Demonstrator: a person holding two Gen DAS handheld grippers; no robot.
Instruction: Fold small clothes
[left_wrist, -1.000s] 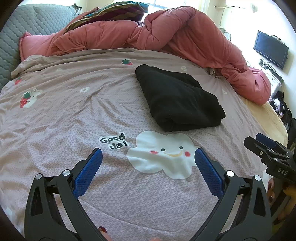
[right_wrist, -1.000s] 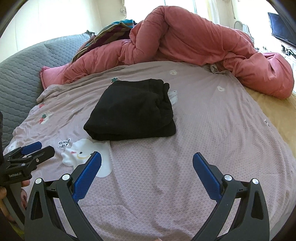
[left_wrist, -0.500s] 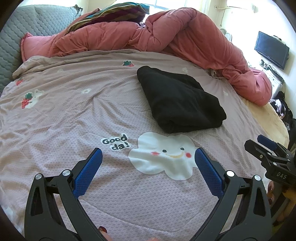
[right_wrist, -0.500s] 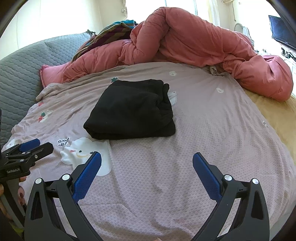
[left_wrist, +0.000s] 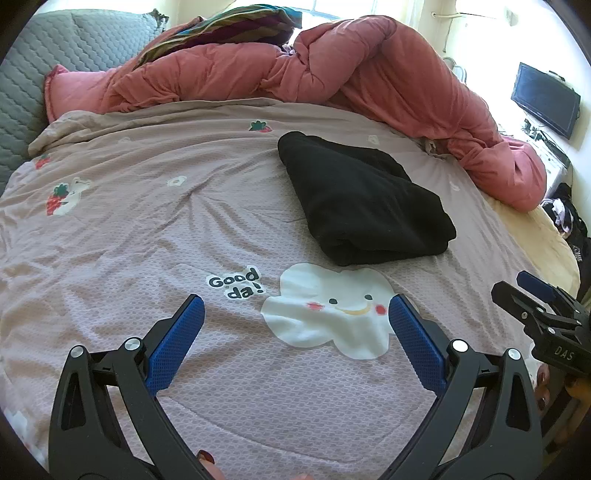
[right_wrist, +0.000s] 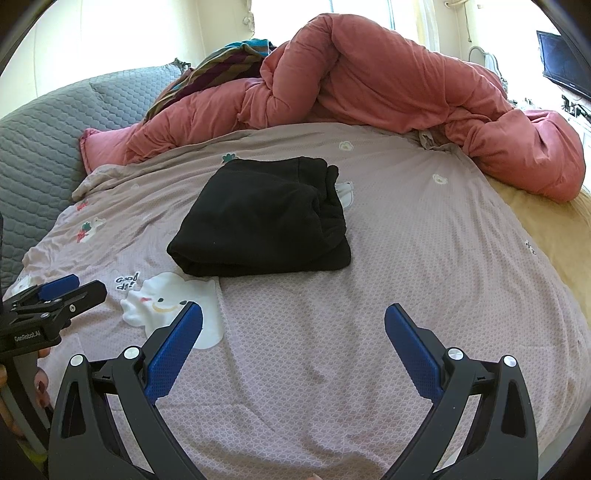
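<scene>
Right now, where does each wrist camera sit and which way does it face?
Left wrist: behind the open left gripper, low over the bedsheet, facing the black garment and pink duvet; right gripper shows at right edge.
Right wrist: behind the open right gripper, facing the same garment; left gripper and fingers show at left.
Shared: garment, duvet, cloud print.

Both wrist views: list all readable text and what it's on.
"Good da!" on the bedsheet, beside the cloud print; upside down in the right wrist view.
"DAS" on the right tool.
"GenRobot.AI" on the left tool, small, read with some doubt.
TV: no legible text.
</scene>
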